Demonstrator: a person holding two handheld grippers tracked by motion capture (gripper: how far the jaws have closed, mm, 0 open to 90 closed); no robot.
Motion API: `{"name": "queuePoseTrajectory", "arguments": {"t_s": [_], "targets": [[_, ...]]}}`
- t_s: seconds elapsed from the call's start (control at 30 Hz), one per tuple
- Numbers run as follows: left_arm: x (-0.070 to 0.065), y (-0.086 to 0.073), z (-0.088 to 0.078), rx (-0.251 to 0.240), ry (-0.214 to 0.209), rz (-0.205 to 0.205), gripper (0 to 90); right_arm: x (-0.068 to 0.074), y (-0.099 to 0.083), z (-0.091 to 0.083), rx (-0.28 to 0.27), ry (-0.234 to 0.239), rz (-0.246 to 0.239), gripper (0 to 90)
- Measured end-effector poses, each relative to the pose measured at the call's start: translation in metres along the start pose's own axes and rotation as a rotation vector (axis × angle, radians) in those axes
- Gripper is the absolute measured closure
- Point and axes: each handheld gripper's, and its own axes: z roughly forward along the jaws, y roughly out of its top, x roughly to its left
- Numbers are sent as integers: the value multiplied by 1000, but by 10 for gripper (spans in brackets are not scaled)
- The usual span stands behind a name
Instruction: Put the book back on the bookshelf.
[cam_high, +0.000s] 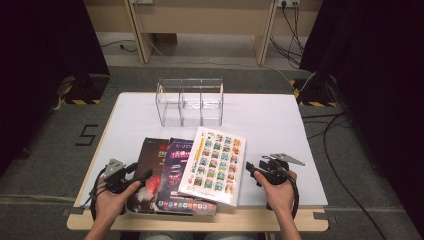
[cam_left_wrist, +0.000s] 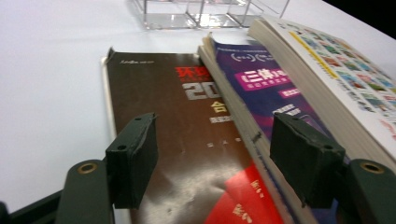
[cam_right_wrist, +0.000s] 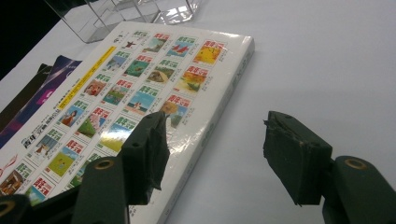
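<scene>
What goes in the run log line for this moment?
left tool: open, over brown book | right tool: open, at white book edge | purple book: between them | rack: empty

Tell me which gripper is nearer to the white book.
Right. The right gripper, open, sits at the white book's right edge; the left gripper is over the brown book, farther off.

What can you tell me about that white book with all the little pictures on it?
The white book is a thick, closed, glossy paperback, its cover carrying a grid of small colourful pictures and a yellow strip. It lies face up, its left side propped on the purple book, its right edge on the white table. Neither gripper touches it.
</scene>
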Motion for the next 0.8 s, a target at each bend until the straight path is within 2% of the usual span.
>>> {"name": "queuePoseTrajectory", "arguments": {"t_s": [0.37,0.57,0.8], "targets": [[-14,12,8,19,-55,0,327,7,5,8,54,3,17,396],[-23,19,15,34,-107,8,343,8,3,12,83,0,29,396],[-37,30,27,96,-144,13,349,12,4,15,108,2,38,411]]}}
